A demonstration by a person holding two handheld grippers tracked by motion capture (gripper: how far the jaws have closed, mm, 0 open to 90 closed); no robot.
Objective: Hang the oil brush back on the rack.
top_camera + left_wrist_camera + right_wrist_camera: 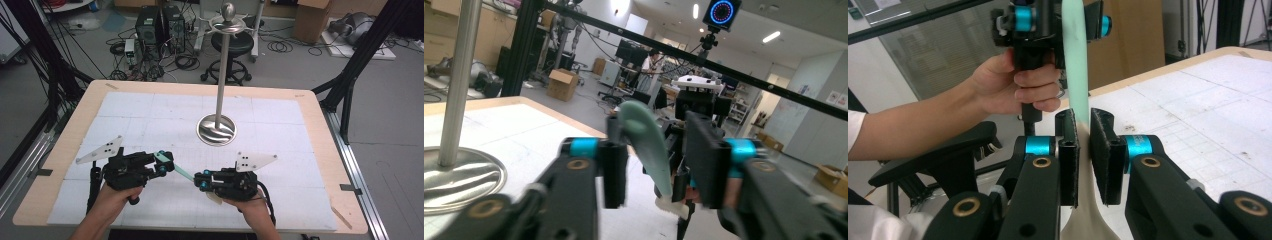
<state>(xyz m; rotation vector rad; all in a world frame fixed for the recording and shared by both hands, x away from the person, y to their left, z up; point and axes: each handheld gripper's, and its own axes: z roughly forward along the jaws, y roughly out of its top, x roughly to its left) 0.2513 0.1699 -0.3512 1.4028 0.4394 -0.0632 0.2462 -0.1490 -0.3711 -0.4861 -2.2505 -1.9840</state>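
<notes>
Done: green shoehorn (176, 167) is off the table, between both grippers | Right gripper (199, 180) pinches its pale end | Left gripper (169, 164) closed on its green end, at 9 o'clock | Left: hang it on the metal stand (218, 127), at 12 o'clock.

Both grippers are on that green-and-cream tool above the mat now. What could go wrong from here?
1. The tool spans the gap between the left gripper and the right gripper; if the hands pull or twist apart, it may bend or slip out.
2. In the left gripper view the green end sits off-centre between the jaws, so that hold looks weak.
3. The metal stand is close ahead; a swing forward could knock it.
</notes>
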